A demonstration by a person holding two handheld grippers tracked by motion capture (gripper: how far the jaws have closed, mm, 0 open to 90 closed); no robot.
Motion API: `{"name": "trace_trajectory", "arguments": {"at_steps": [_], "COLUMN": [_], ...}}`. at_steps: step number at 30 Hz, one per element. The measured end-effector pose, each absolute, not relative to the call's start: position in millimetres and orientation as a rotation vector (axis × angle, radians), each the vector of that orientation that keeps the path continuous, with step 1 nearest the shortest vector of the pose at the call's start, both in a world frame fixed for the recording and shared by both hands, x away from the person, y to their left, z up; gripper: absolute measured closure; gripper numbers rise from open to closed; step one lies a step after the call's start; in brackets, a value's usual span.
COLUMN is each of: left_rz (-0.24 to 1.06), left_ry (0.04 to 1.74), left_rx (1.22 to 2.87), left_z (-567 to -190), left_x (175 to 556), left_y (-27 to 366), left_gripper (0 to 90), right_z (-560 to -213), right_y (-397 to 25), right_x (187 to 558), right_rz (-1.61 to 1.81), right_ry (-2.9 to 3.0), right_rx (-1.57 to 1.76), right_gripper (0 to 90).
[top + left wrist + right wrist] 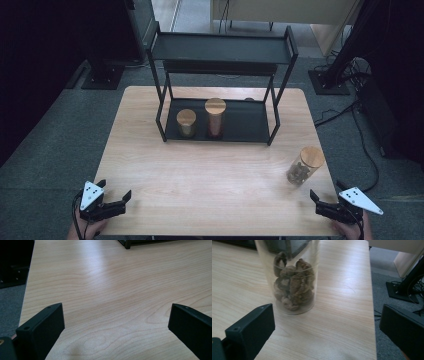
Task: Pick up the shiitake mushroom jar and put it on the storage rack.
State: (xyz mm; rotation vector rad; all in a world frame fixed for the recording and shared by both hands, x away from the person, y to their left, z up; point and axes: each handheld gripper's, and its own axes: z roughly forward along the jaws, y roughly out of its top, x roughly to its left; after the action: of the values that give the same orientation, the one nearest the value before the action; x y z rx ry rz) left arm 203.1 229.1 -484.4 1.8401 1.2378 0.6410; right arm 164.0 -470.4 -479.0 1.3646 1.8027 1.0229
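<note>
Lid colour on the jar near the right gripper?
Light wood tone, on the clear jar of brown pieces; its lid shows best in the high view, just ahead of the right gripper.

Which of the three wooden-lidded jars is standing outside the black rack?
The jar of brown dried pieces near the right gripper; the other two stand on the rack's bottom shelf.

A clear jar with a wooden lid stands near the right edge of the surface, just ahead of the right gripper (jaws apart); the left gripper rests at the near-left corner.
</note>
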Motion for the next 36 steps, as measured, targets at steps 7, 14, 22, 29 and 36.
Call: {"name": "trace_trajectory", "arguments": {"at_steps": [7, 14, 22, 29, 36], "left_rz": [0.641, 0.639, 0.637, 0.636, 0.634], "left_ry": [1.239, 1.239, 1.239, 1.238, 1.239], "left_rx": [1.84, 1.842, 1.842, 1.842, 1.842], "left_z": [-484.4, -484.4, -484.3, -484.3, -484.4], "left_x": [203.2, 203.3, 203.4, 203.4, 203.7], "left_y": [229.1, 229.2, 229.4, 229.5, 229.3], "left_gripper": [0.6, 0.7, 0.7, 0.6, 0.6], "right_z": [-479.1, -479.0, -480.0, -480.4, -480.5], "right_y": [-461.9, -449.3, -434.8, -426.5, -421.7], "right_x": [171.2, 181.2, 193.5, 204.2, 211.7], "right_rz": [1.029, 1.043, 1.013, 1.011, 1.005], "right_ry": [1.821, 1.814, 1.828, 1.818, 1.802], "right_rx": [1.363, 1.377, 1.384, 1.397, 1.404], "right_gripper": [0.0, 0.6, 0.7, 1.5, 6.4]}}
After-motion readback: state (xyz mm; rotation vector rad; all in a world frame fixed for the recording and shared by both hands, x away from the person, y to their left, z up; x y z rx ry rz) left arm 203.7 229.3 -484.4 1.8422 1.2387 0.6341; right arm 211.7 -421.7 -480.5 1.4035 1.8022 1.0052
